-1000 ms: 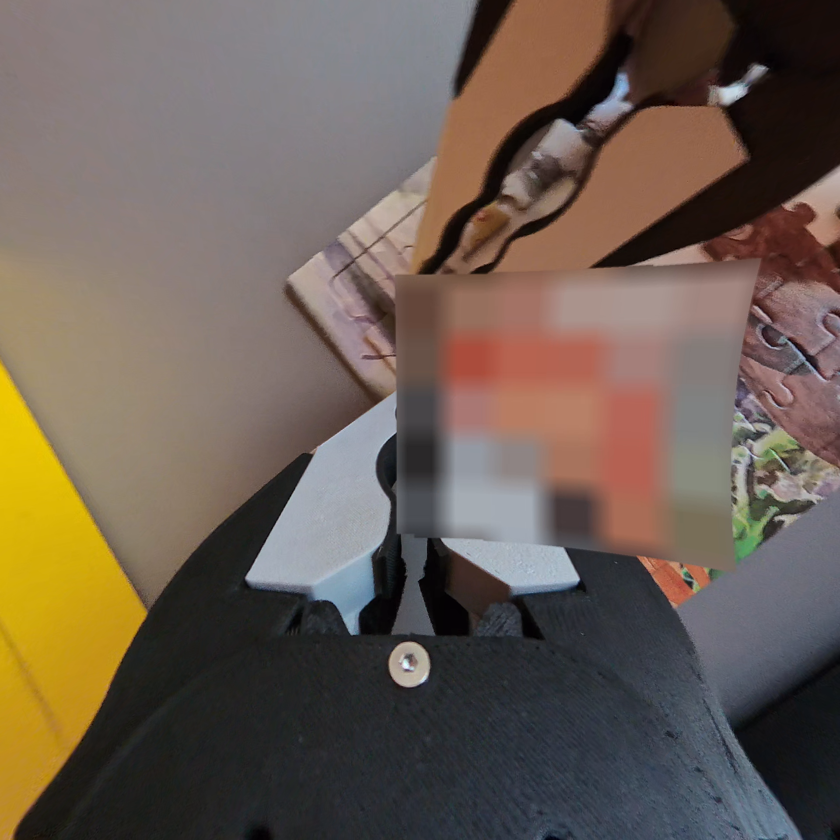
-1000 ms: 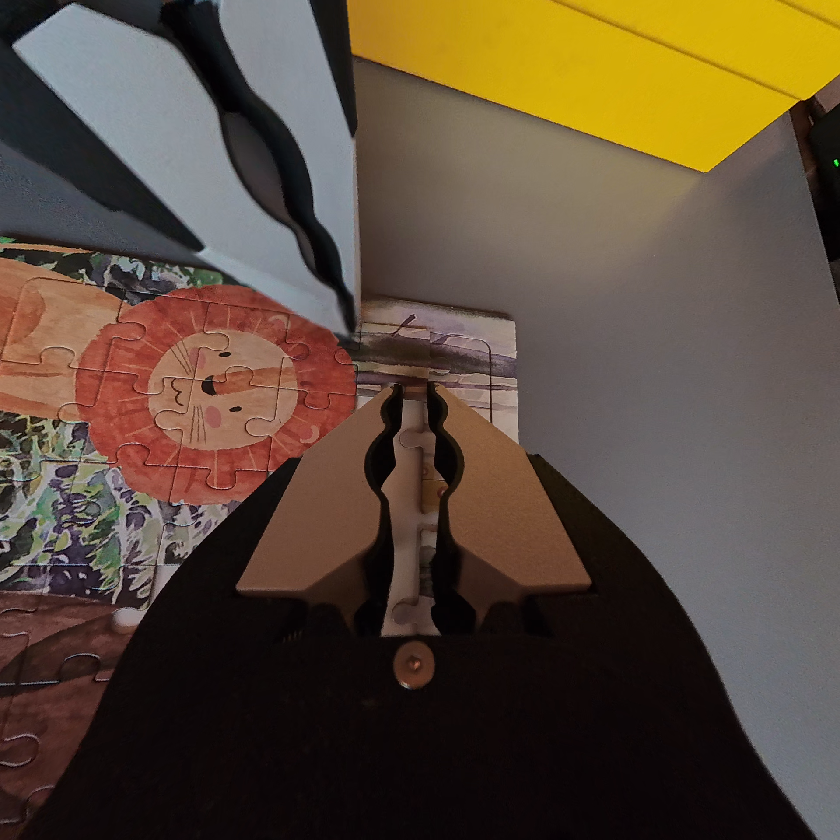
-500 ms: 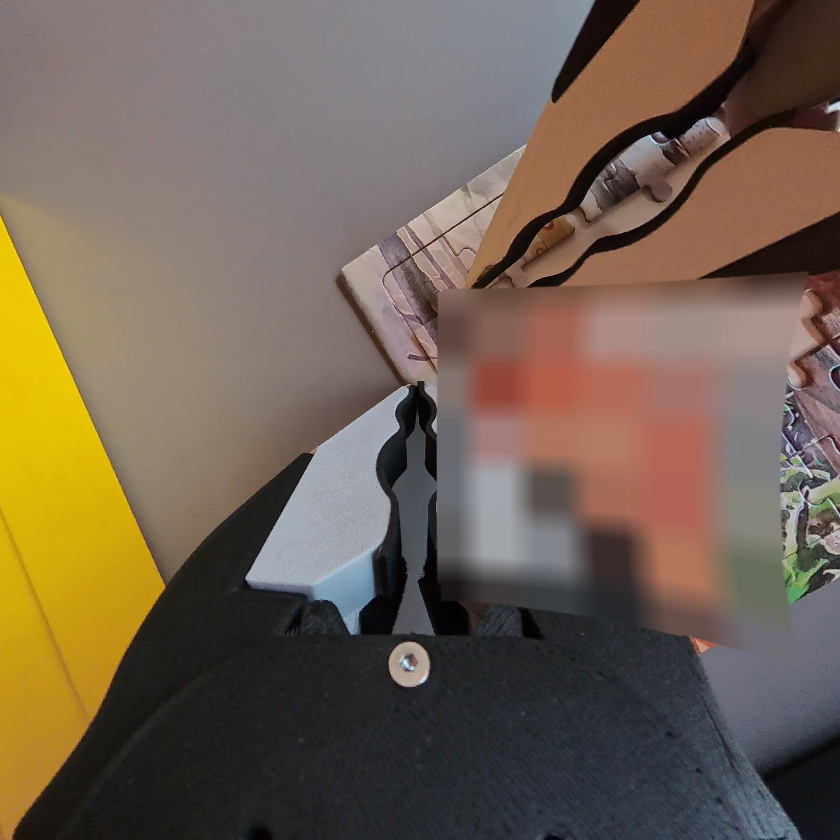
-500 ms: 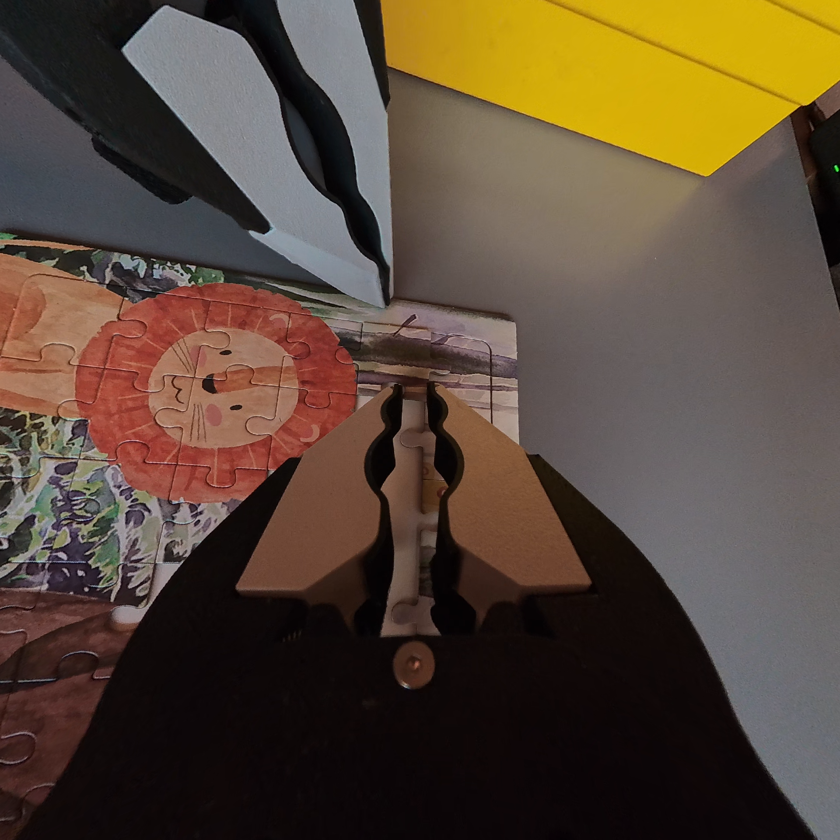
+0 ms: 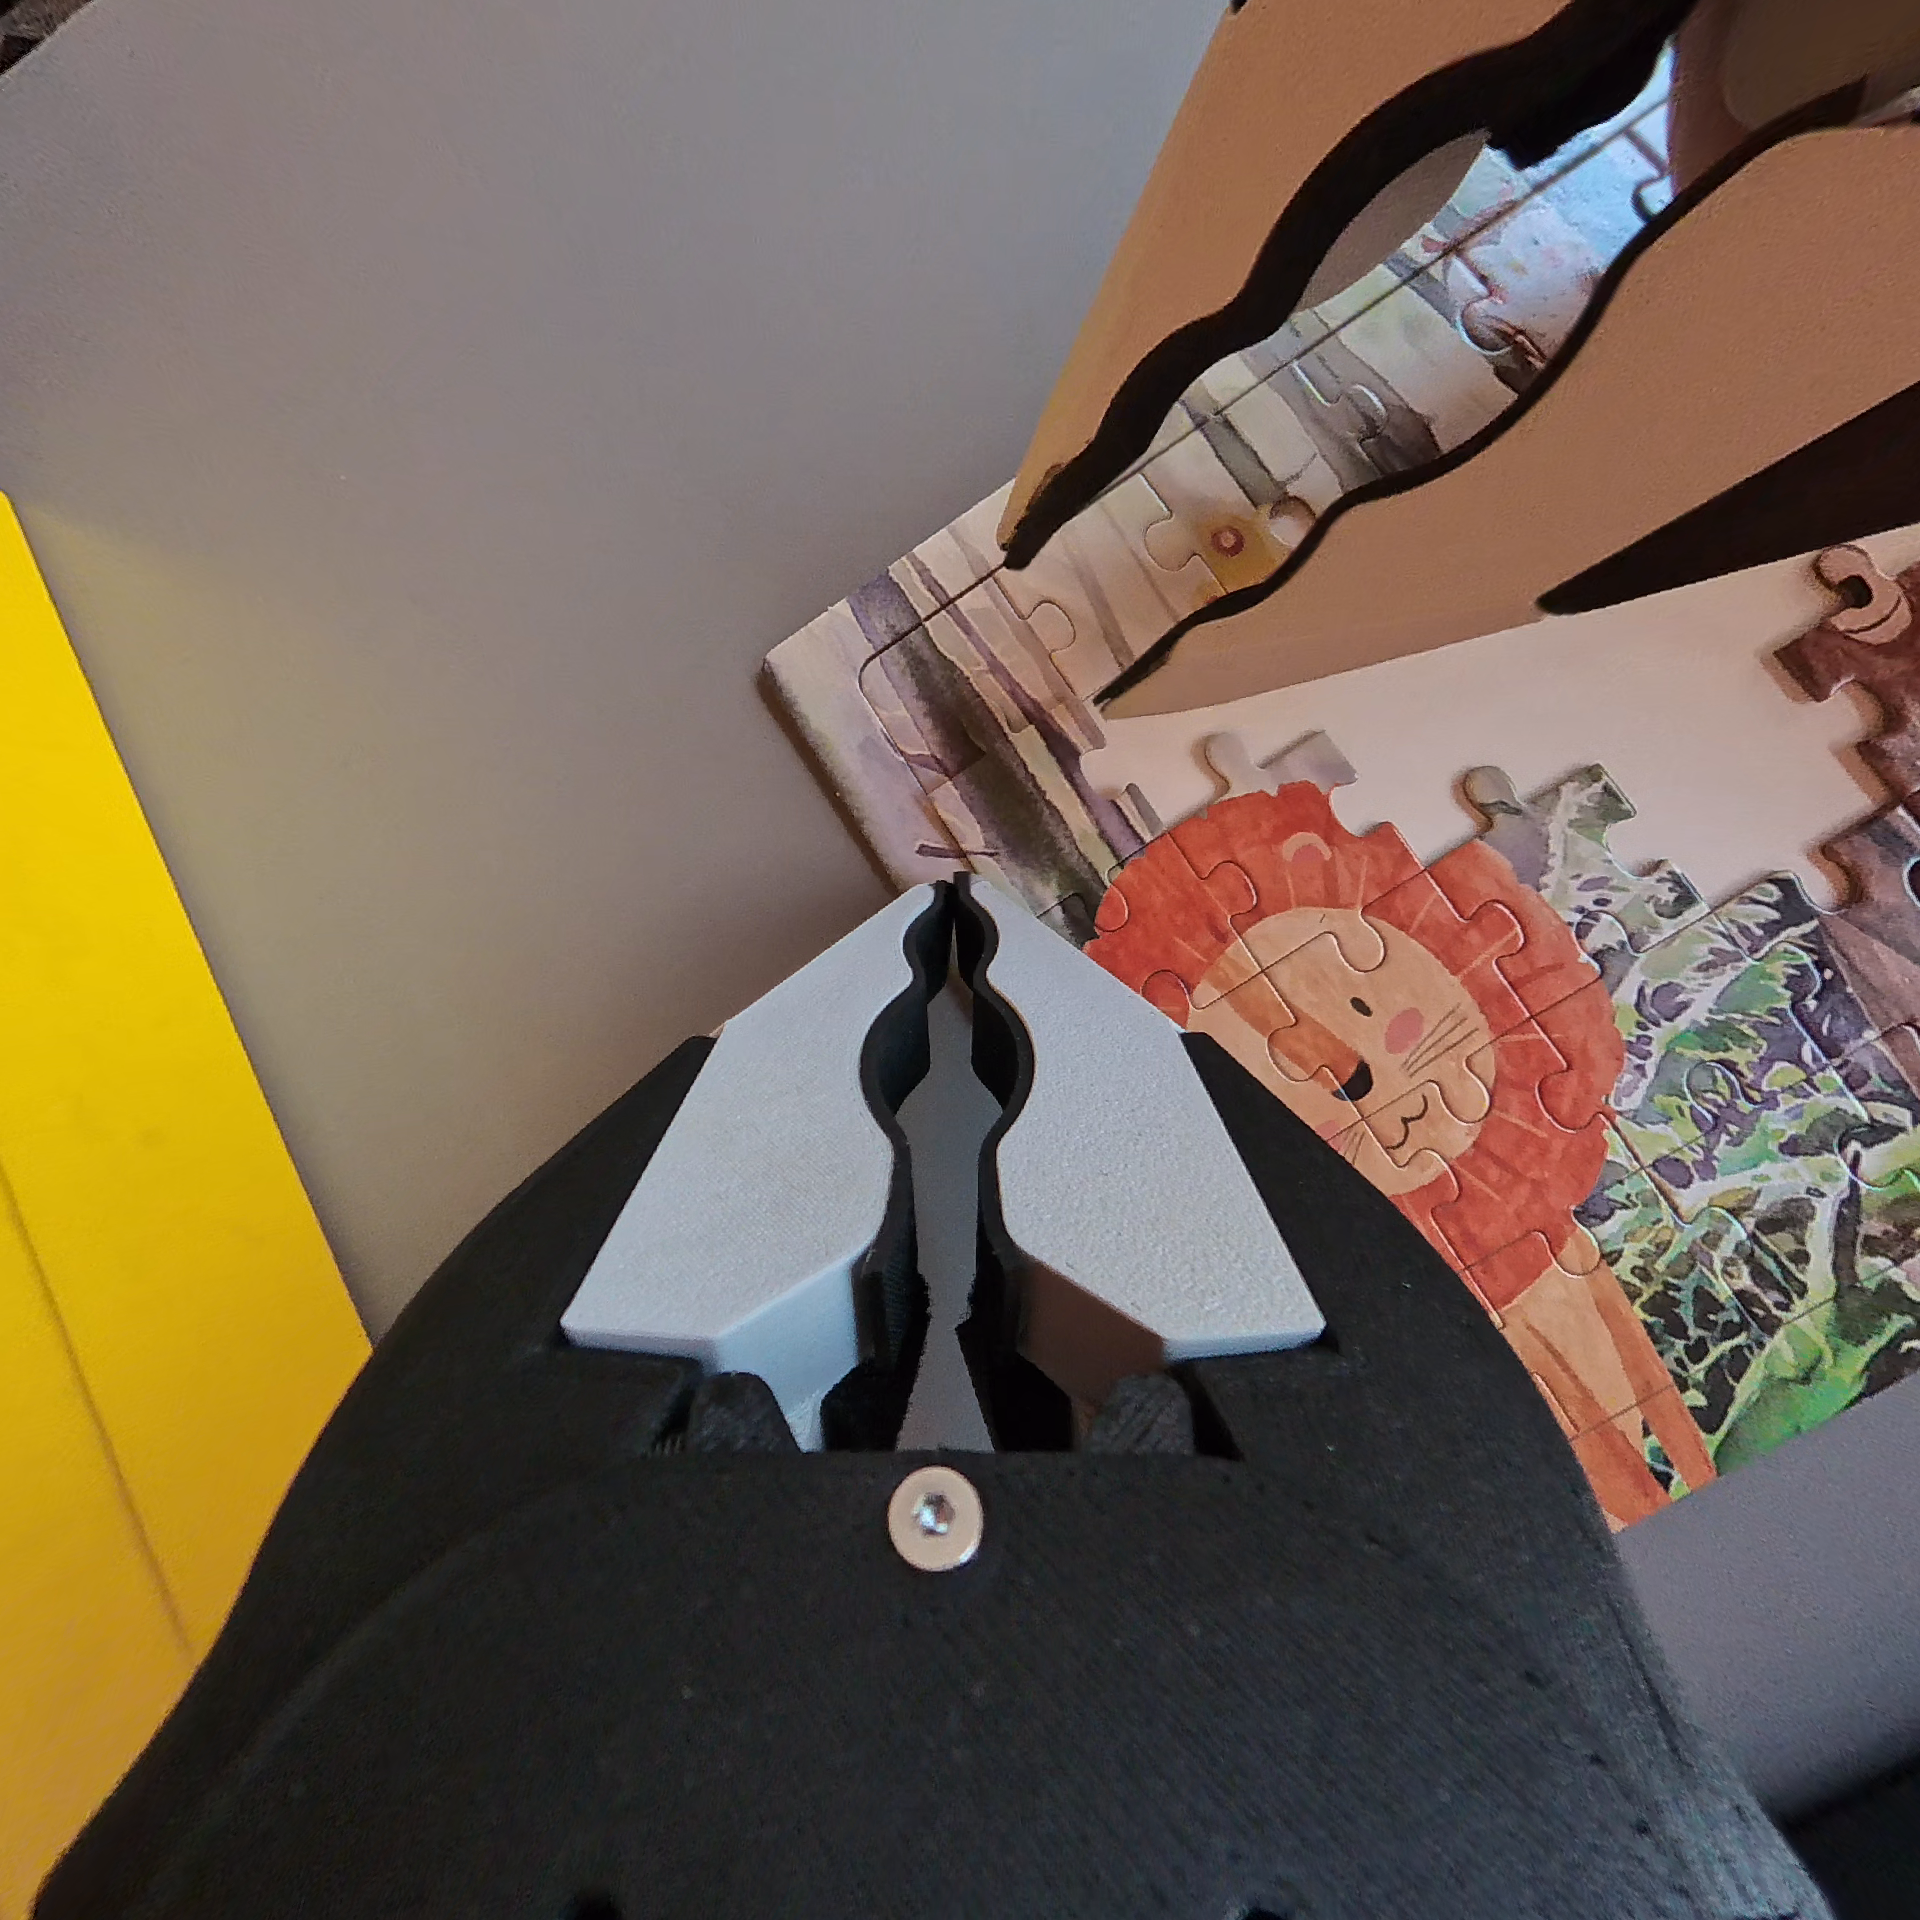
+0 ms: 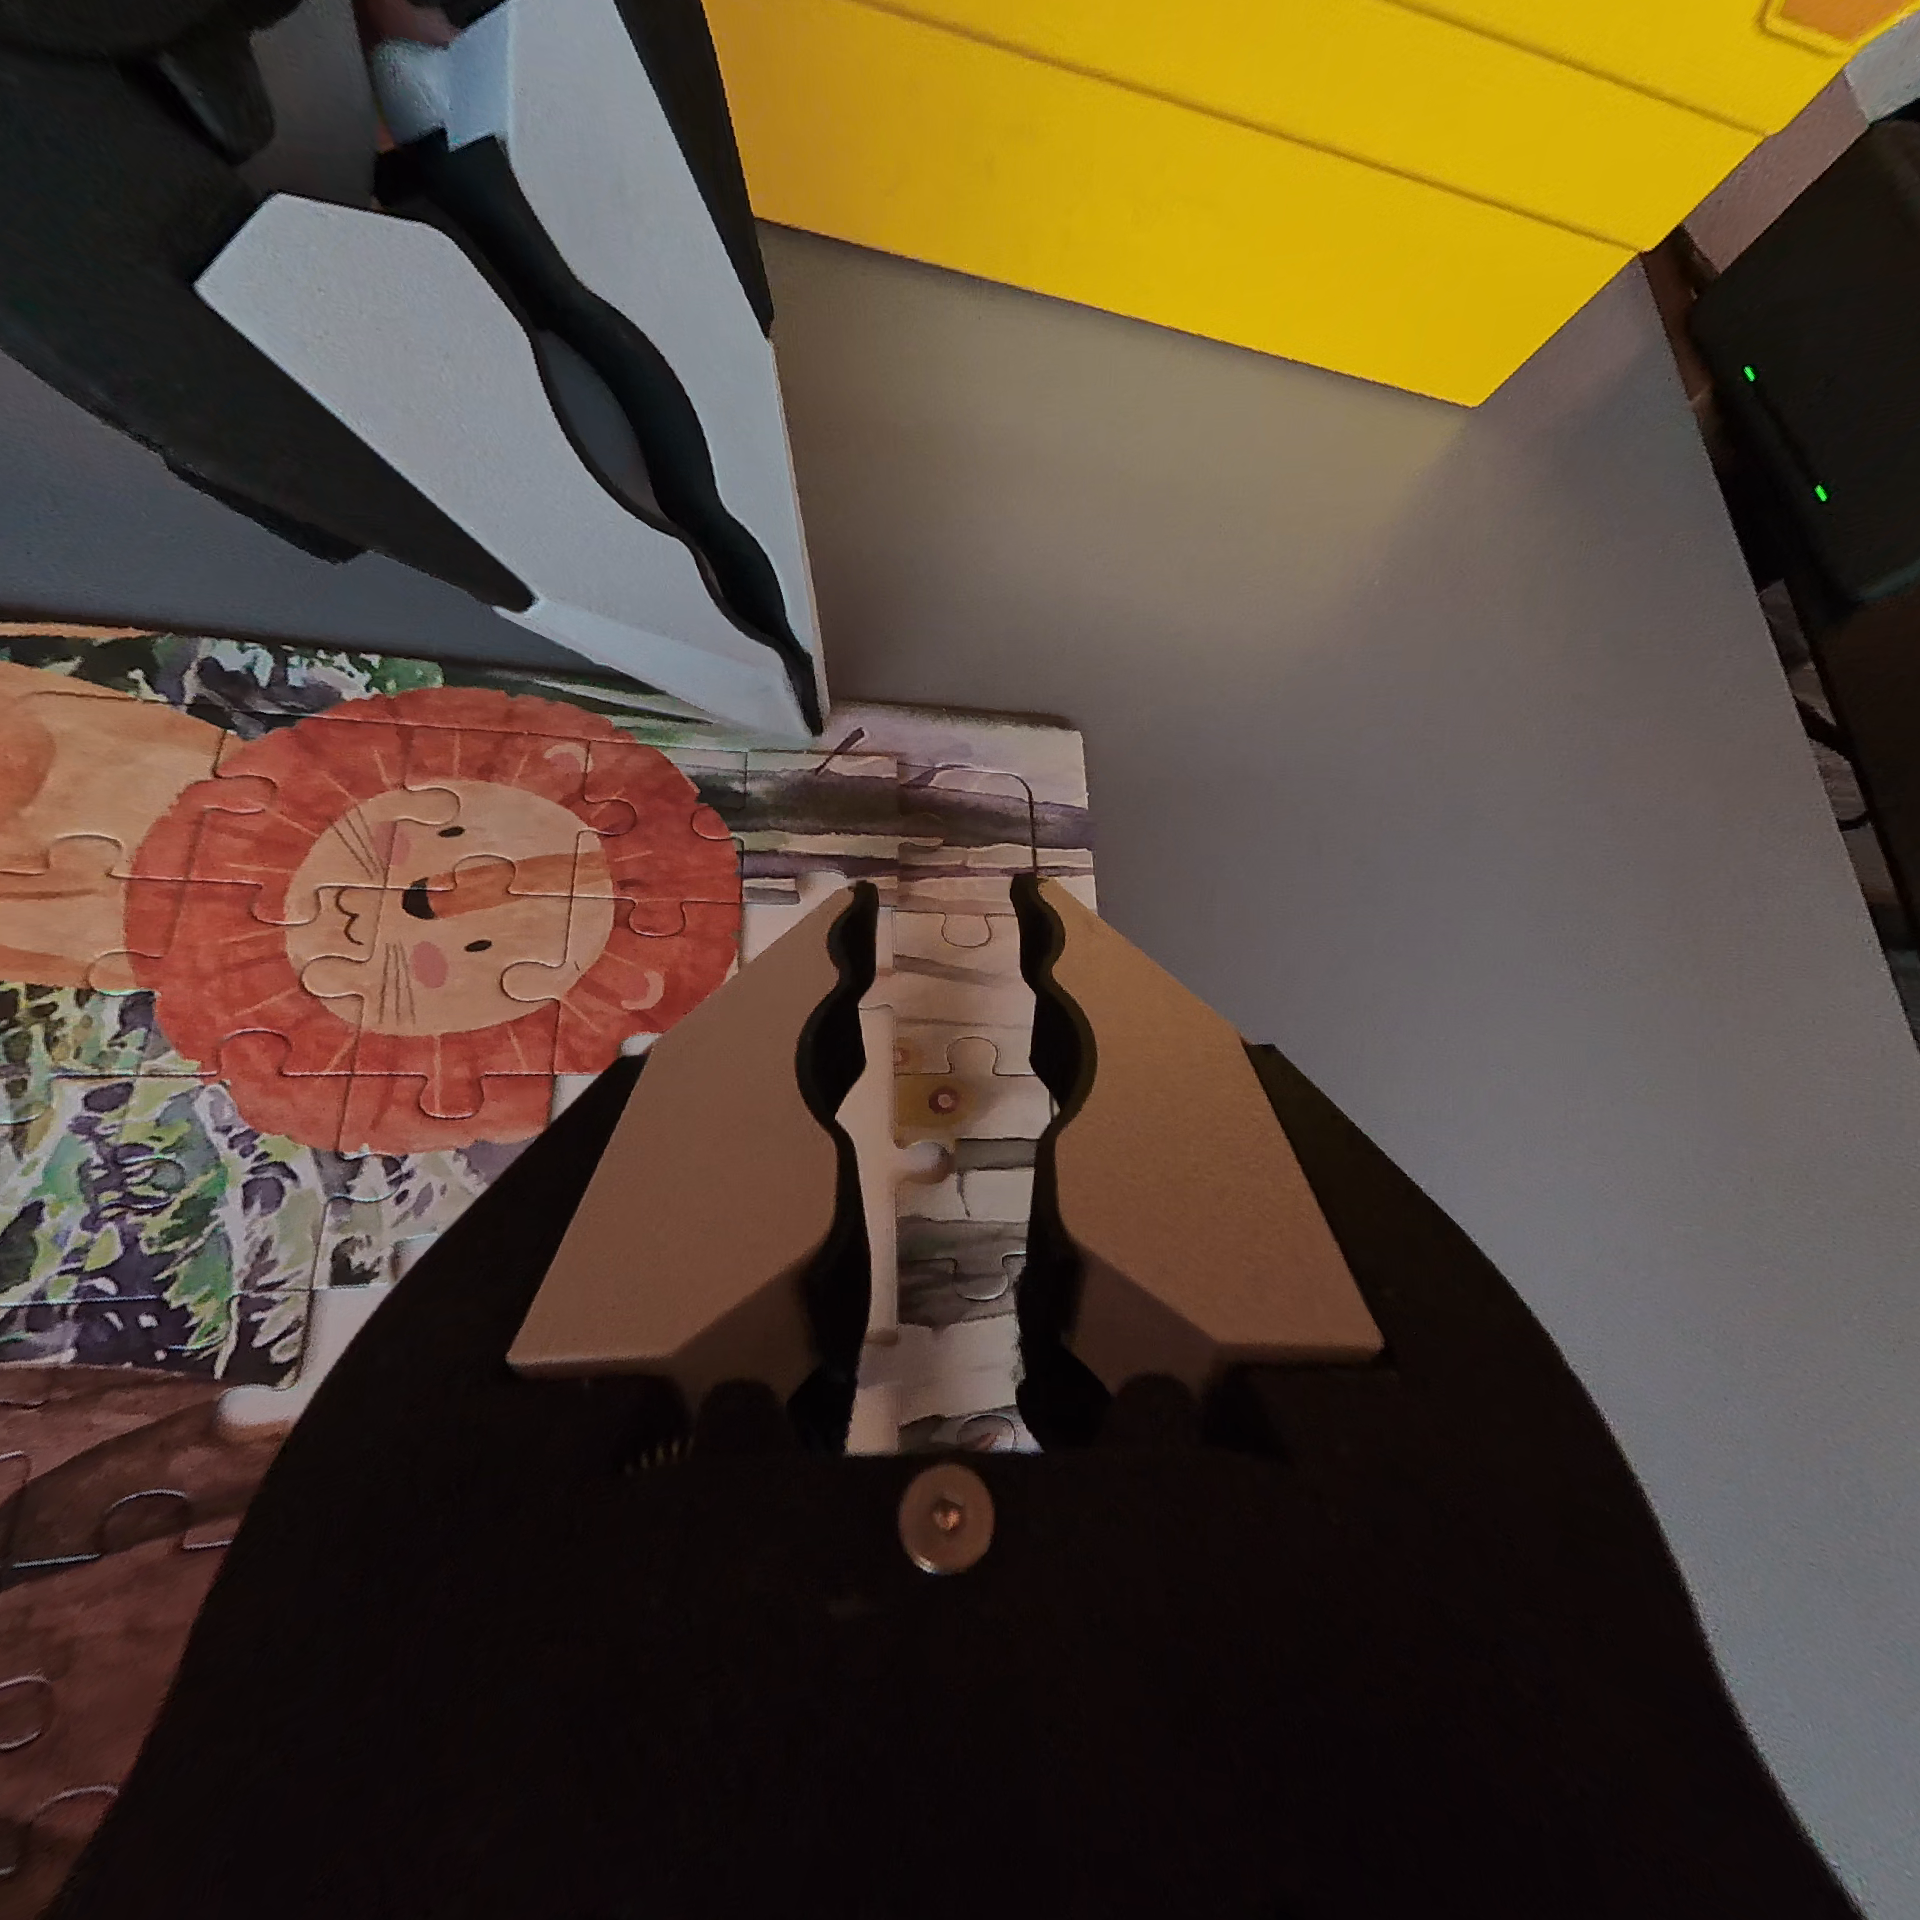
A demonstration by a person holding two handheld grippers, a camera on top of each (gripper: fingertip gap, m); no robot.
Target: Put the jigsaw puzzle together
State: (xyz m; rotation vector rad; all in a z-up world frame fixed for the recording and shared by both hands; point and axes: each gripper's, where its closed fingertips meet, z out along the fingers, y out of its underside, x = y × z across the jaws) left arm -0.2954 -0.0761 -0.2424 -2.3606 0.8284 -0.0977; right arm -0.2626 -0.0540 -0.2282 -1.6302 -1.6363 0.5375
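Right claw (image 6: 945, 894) parted over puzzle (image 6: 416, 914) corner (lion sideways), left claw (image 5: 956, 914) closed

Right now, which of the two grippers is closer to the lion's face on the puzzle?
Left, though it's close. The left gripper has its shut tips just off the puzzle's edge beside the lion's face. The right gripper hangs open over the pale column past the mane.

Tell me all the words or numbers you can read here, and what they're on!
There are none to read.
The jigsaw puzzle has only a picture of a lion and leaves, no letters.
The yellow panel is plain.
The black box shows only two green lights.
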